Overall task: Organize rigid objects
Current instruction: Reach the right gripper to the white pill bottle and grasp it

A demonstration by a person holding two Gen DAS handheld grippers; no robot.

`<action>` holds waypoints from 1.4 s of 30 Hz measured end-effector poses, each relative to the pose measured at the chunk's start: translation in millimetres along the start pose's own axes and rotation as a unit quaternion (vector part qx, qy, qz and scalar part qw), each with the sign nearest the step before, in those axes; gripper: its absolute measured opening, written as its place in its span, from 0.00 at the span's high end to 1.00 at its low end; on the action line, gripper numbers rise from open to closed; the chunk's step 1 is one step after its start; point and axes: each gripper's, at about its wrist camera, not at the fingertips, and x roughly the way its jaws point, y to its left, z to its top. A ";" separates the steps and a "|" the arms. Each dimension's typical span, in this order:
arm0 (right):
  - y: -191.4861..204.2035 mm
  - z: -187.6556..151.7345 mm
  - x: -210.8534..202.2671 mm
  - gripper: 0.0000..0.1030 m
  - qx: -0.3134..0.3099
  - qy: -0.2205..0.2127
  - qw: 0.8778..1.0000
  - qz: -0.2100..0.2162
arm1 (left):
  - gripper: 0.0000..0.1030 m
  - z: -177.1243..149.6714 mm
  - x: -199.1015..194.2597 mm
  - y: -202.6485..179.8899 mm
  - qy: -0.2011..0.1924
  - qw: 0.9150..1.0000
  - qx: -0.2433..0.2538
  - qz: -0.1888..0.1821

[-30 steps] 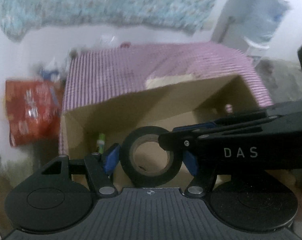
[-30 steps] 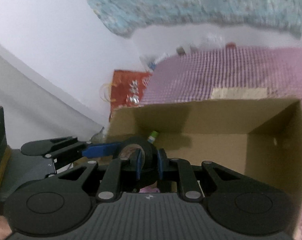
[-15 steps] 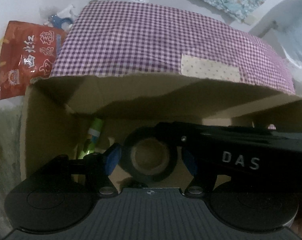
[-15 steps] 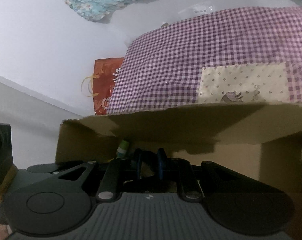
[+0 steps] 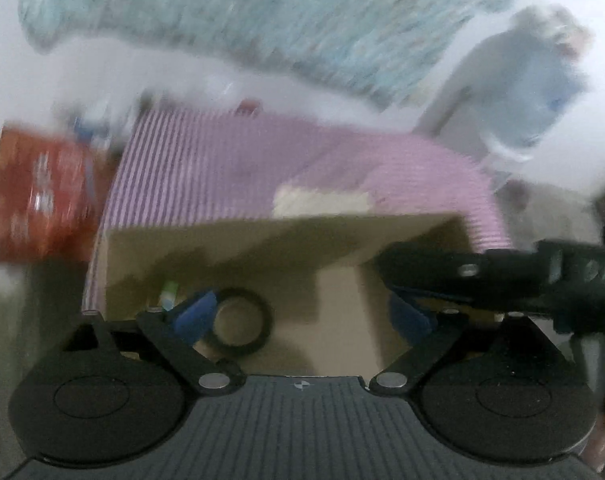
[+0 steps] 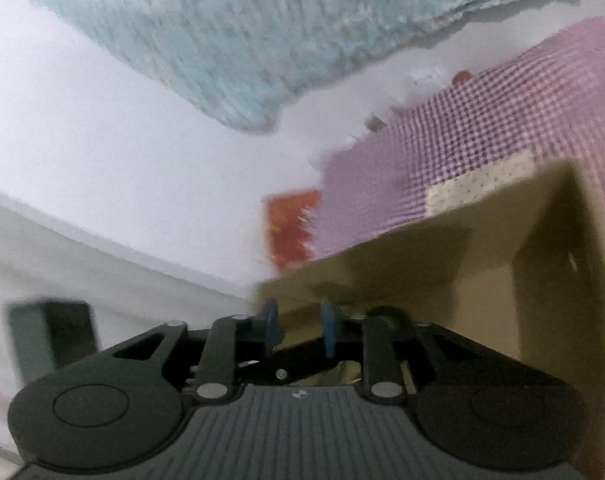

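Both views are motion-blurred. A black tape roll point(image 5: 267, 322) lies flat on the floor of the open cardboard box point(image 5: 262, 248), beside a green-and-white stick point(image 5: 168, 294). My left gripper point(image 5: 302, 314) hovers above the box with its jaws opening wide. The roll sits just by the left blue pad point(image 5: 194, 314), with no grip on it. A black finger of my right gripper point(image 5: 462, 276) reaches in from the right. In the right wrist view, my right gripper point(image 6: 299, 327) is at the box's point(image 6: 542, 280) left edge, jaws opening, nothing between them.
A purple checked cloth point(image 5: 222, 168) covers the thing behind the box. A red printed bag point(image 5: 42, 200) lies to its left. Pale teal patterned fabric point(image 5: 262, 20) hangs on the white wall. A dark block point(image 6: 52, 332) stands far left in the right wrist view.
The left jaws have spread and the tape roll has left them and now lies in the box. The right pads have parted and come off the roll; both views have pulled up and back.
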 end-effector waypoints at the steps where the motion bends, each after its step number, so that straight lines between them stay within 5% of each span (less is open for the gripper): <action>1: 0.8 -6.1 -18.3 0.65 0.010 -0.014 1.000 0.016 | 0.02 -5.2 -17.7 -5.4 -0.026 1.000 0.011 -0.013; 5: 5.9 -35.3 -93.1 0.60 0.017 -0.100 0.993 0.053 | 0.01 -24.6 -66.6 -21.2 -0.088 0.994 0.040 -0.042; 10: 11.8 -86.4 -150.0 0.49 0.011 -0.165 0.983 0.073 | 0.01 -65.6 -120.9 -23.2 -0.142 0.983 0.021 -0.111; 13: 17.6 -127.2 -166.8 0.47 0.003 -0.198 0.979 0.044 | 0.01 -96.2 -140.1 -9.2 -0.175 0.975 0.000 -0.141; 17: 25.5 -171.7 -173.8 0.42 -0.010 -0.208 0.978 -0.016 | 0.01 -139.2 -151.4 14.6 -0.200 0.972 -0.034 -0.119; 24: 54.9 -209.2 -139.4 0.37 -0.076 -0.142 0.983 -0.087 | 0.01 -202.8 -122.8 42.7 -0.169 0.983 -0.053 -0.041; 31: 92.2 -225.9 -53.9 0.37 -0.152 -0.034 0.980 -0.121 | 0.09 -212.4 -88.7 52.8 -0.140 0.990 -0.025 0.015; 36: 115.5 -229.0 -10.1 0.38 -0.215 -0.011 0.967 -0.138 | 0.26 -217.1 -81.1 60.6 -0.139 0.990 -0.009 0.021; 42: 128.0 -224.8 36.7 0.44 -0.270 0.024 0.947 -0.169 | 0.33 -214.8 -65.5 74.3 -0.125 0.992 -0.008 0.015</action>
